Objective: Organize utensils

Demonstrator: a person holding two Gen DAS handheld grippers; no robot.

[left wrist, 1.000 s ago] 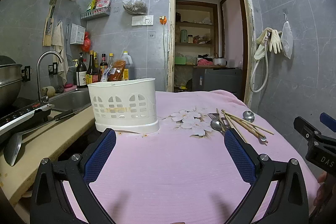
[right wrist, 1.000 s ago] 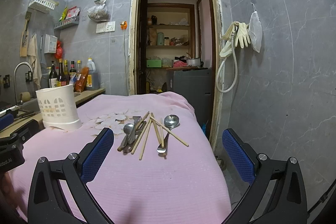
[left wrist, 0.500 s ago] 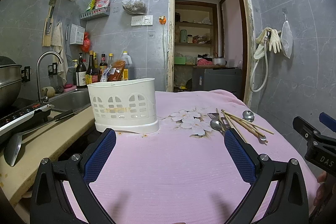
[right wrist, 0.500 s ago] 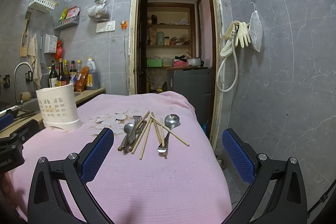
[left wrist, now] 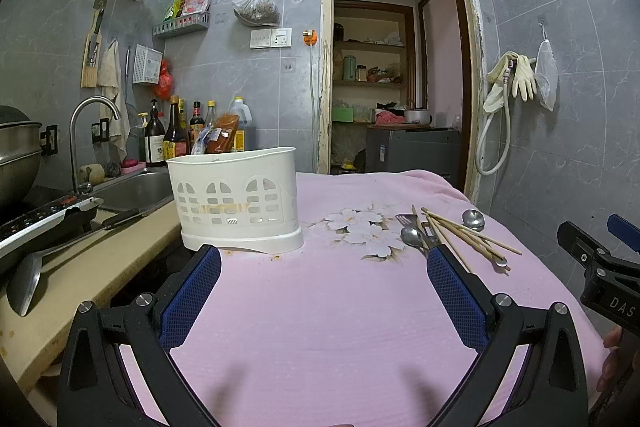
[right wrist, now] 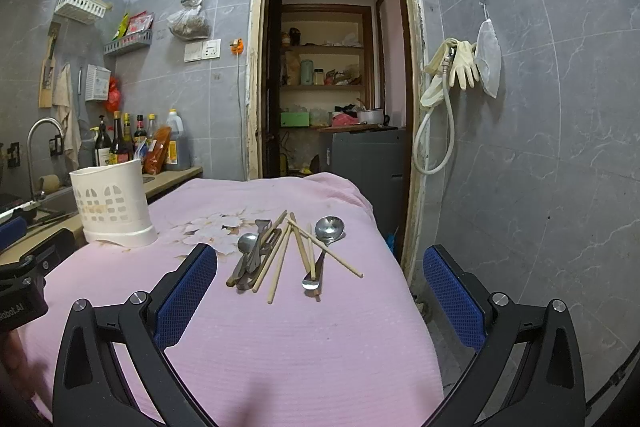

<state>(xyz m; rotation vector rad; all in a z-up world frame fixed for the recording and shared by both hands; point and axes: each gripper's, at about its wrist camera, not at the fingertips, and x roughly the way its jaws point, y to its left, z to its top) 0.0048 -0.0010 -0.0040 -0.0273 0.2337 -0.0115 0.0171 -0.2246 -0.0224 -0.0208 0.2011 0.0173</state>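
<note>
Nothing has shifted since a second ago: both my grippers hover over the pink-covered table (right wrist: 320,339), jaws spread wide and empty. My left gripper (left wrist: 322,291) faces the white utensil holder (left wrist: 236,203) at centre-left of its frame. My right gripper (right wrist: 320,287) looks at the chopsticks (right wrist: 294,247) and spoons (right wrist: 326,239) heaped mid-frame, well apart from the holder.

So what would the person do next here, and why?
Probably reach the right tool forward to the chopsticks and spoons: both tools are open and empty, the white holder looks empty, and the pile lies loose straight ahead.
</note>
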